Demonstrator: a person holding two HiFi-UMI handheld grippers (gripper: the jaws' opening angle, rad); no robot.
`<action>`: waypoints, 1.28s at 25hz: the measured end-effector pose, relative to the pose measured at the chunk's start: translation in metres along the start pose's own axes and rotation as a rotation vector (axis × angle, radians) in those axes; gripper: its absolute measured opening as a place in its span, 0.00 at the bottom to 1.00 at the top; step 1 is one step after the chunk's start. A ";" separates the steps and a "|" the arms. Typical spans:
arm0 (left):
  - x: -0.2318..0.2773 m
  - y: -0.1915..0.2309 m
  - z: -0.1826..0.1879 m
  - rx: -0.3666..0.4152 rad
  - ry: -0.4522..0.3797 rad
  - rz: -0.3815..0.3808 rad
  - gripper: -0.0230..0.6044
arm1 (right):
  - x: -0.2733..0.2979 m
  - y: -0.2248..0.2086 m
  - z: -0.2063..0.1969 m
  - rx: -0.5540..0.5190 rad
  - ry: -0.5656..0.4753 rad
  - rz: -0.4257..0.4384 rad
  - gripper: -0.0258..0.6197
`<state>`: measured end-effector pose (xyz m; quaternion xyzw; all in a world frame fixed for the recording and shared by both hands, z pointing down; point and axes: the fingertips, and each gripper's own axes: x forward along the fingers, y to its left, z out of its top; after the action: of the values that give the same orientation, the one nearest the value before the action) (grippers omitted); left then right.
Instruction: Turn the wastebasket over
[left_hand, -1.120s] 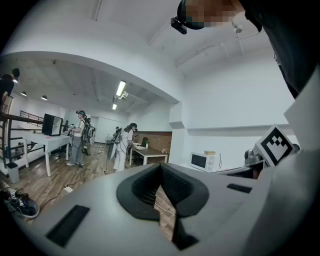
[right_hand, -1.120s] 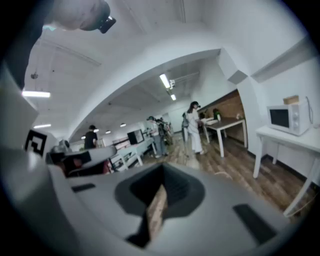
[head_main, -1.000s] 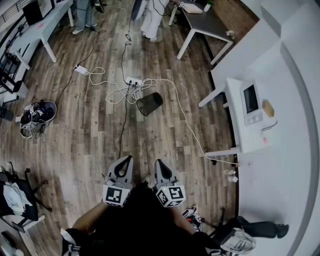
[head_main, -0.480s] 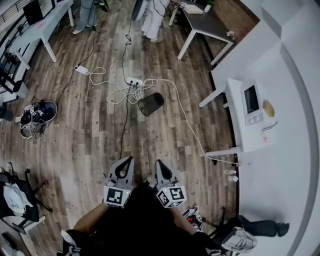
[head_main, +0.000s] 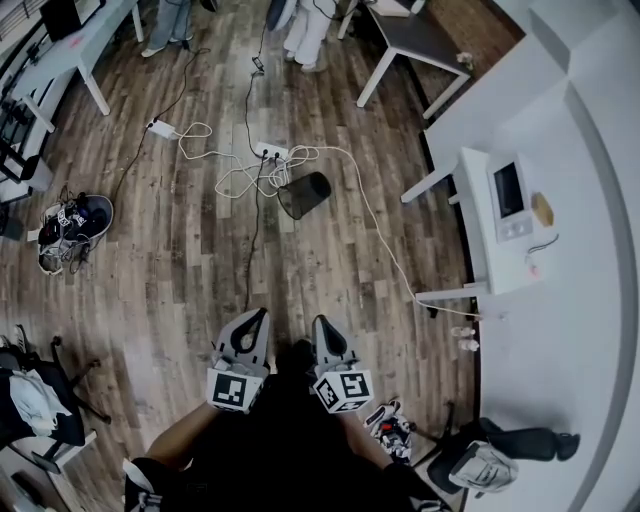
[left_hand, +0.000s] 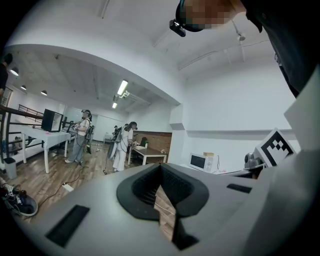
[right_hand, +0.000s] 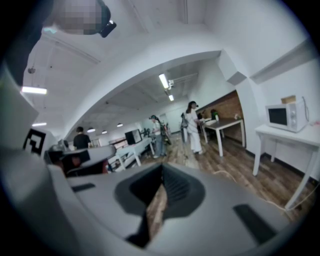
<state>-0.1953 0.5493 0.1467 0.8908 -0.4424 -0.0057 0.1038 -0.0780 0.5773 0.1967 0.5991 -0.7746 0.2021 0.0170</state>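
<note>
Two grippers, both shut and empty. Left gripper (head_main: 257, 318) and right gripper (head_main: 320, 324) sit side by side low in the head view, tucked close to the person's torso. Tips point forward and the marker cubes are at the rear. Forearms come in from the bottom edge with elbows out.

Left gripper view: jaws closed tip to tip, nothing between the pads, nose roughly level toward the far wall. Right gripper view: same state, pads together, nothing gripped, nose tipped slightly toward the floor.

Wastebasket (head_main: 304, 194) is dark mesh, lying on its side on the wood floor (head_main: 180, 260). Its open mouth faces down-left in the head view (roughly back toward the person). It's well ahead of both grippers, and neither touches it.

Power strip (head_main: 271, 152) lies just beyond it, with white cables (head_main: 235, 180) tangled beside it. One cable passes the basket's right side and heads toward the white table (head_main: 485, 260), which carries a microwave (head_main: 509, 192).
</note>
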 end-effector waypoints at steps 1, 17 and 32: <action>-0.002 0.003 -0.001 -0.004 0.005 -0.003 0.09 | 0.001 0.004 -0.002 0.002 -0.001 -0.004 0.09; 0.031 0.051 -0.010 -0.016 0.034 0.031 0.09 | 0.070 0.003 -0.002 0.005 0.023 0.022 0.09; 0.183 0.122 0.034 0.016 0.045 0.113 0.09 | 0.221 -0.072 0.067 0.059 0.023 0.081 0.09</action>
<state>-0.1833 0.3270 0.1516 0.8652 -0.4894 0.0236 0.1068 -0.0586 0.3367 0.2156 0.5652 -0.7916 0.2324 0.0002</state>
